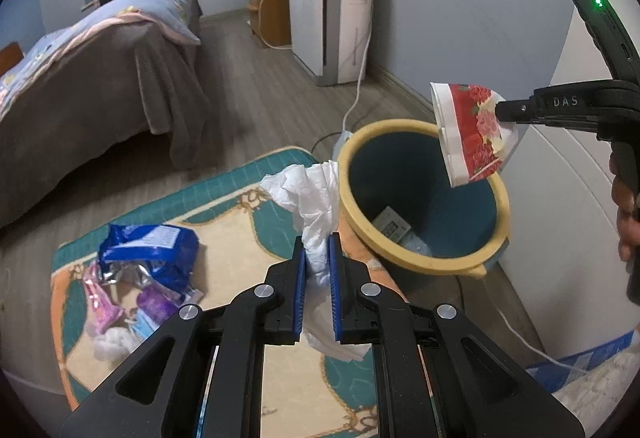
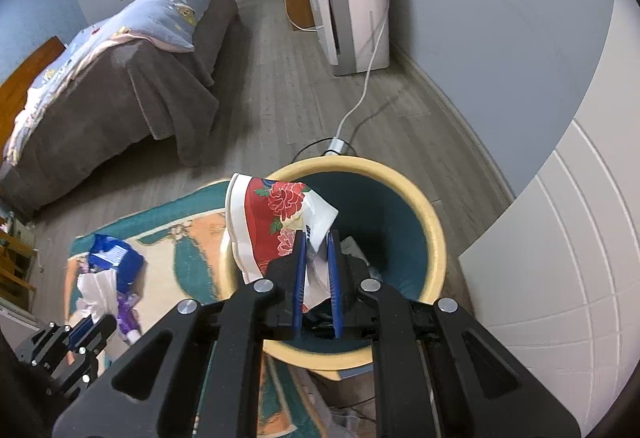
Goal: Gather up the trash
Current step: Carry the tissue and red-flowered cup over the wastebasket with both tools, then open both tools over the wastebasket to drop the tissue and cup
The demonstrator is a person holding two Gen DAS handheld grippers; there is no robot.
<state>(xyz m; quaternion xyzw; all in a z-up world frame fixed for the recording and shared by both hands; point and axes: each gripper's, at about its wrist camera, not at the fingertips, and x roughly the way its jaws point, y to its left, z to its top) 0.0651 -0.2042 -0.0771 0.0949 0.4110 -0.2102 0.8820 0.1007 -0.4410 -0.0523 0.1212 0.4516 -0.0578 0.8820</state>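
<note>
My left gripper (image 1: 318, 242) is shut on a crumpled white tissue (image 1: 308, 198) and holds it above the rug, just left of the teal bin with a yellow rim (image 1: 424, 198). My right gripper (image 2: 317, 238) is shut on a crushed paper cup with red flowers (image 2: 276, 214) and holds it over the bin's near left rim (image 2: 434, 234). The cup also shows in the left wrist view (image 1: 474, 134), above the bin's right side. Some trash lies in the bin's bottom (image 1: 394, 224). A blue wrapper (image 1: 154, 250), a pink wrapper (image 1: 100, 298) and a purple wrapper (image 1: 158, 304) lie on the rug.
A patterned teal and cream rug (image 1: 224, 222) lies under the trash. A bed with a brown cover (image 1: 100, 78) stands at the left. A white appliance (image 1: 332, 14) stands by the back wall, its cable (image 1: 356, 94) running across the wood floor. A white cabinet (image 2: 560, 238) is at the right.
</note>
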